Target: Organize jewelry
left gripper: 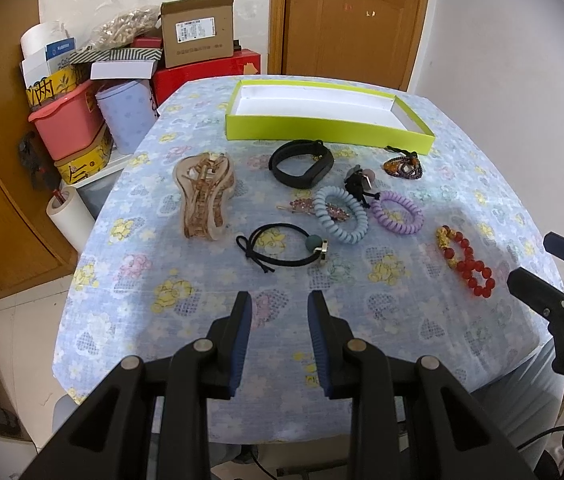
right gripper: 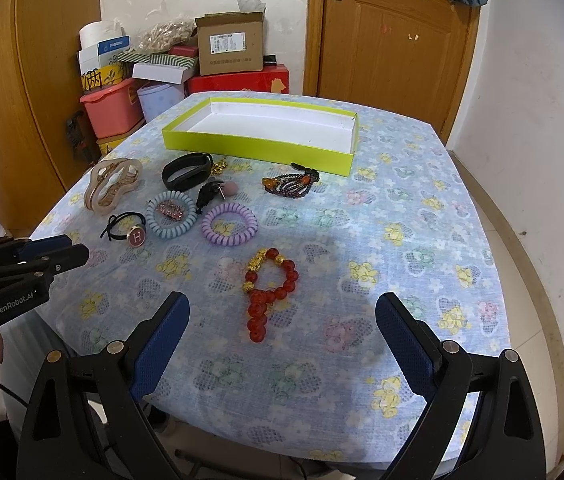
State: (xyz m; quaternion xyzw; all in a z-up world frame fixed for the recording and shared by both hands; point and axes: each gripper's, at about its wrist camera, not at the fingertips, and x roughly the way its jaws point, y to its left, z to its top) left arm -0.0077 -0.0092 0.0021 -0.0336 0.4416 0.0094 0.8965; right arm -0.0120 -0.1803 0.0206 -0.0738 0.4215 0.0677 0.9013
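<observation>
A lime green box (left gripper: 322, 131) (right gripper: 253, 149) with a white bottom stands at the table's far side, nothing in it. In front of it lie a tan hair claw (left gripper: 205, 196), a black band (left gripper: 302, 164), blue (left gripper: 342, 216) and purple coil ties (left gripper: 398, 212), a black hair tie (left gripper: 282, 246) and a dark beaded bracelet (right gripper: 292, 184). A red bead bracelet (right gripper: 269, 292) lies flat on the cloth ahead of my right gripper (right gripper: 284, 300), which is open wide and touches nothing. My left gripper (left gripper: 278, 300) hovers open short of the black hair tie.
The table wears a blue flowered cloth (right gripper: 402, 240); its rounded near edge is just below both grippers. Cardboard boxes (left gripper: 197, 36), a pink bin (left gripper: 69, 120) and red boxes are stacked behind at the left. A wooden door (right gripper: 394, 40) is behind the table.
</observation>
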